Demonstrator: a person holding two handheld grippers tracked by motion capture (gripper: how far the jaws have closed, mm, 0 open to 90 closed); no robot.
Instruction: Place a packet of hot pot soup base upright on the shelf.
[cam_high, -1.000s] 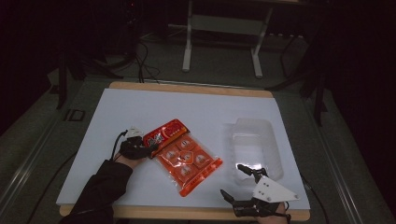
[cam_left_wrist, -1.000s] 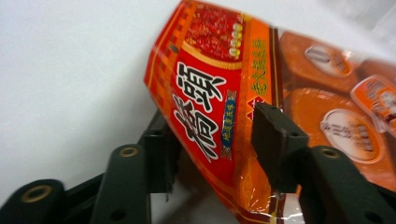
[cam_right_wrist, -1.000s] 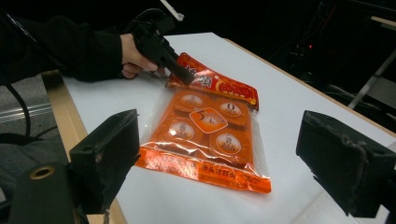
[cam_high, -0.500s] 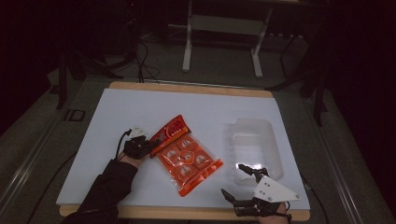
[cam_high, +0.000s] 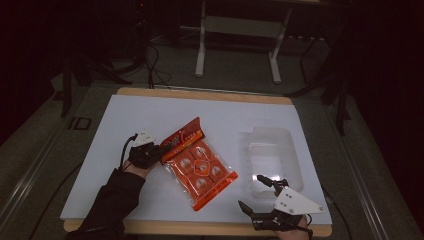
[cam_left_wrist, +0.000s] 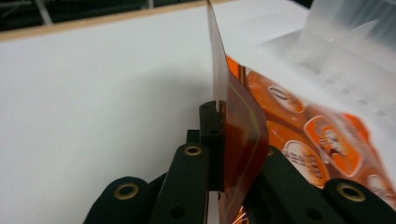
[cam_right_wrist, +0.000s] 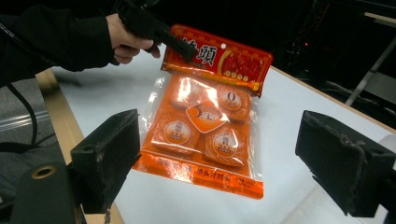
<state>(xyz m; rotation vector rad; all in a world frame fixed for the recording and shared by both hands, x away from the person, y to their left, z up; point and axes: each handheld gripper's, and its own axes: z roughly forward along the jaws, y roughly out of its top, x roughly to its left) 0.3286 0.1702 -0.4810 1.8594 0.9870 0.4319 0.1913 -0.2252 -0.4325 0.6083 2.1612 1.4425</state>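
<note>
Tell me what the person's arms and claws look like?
Both claws are black. The left claw has a black cable looping off it, and its jaws have brass-coloured rivets. The right claw carries a grey three-cornered plate with dark dots, and its jaws end in blocky pads. The person wears a black sleeve.

Dim all round the white table (cam_high: 150, 120) in the high view, lit from above, with the floor and far stands sunk in near-black and the whole picture soft and grainy. In the left gripper view, sharp on the near edge of the orange packet (cam_left_wrist: 243, 135), blurred toward the table's far edge and the pale glare at top right. In the right gripper view, bright sheen on the packet's clear film, near jaws out of focus, soft shadow along the table's left edge.
</note>
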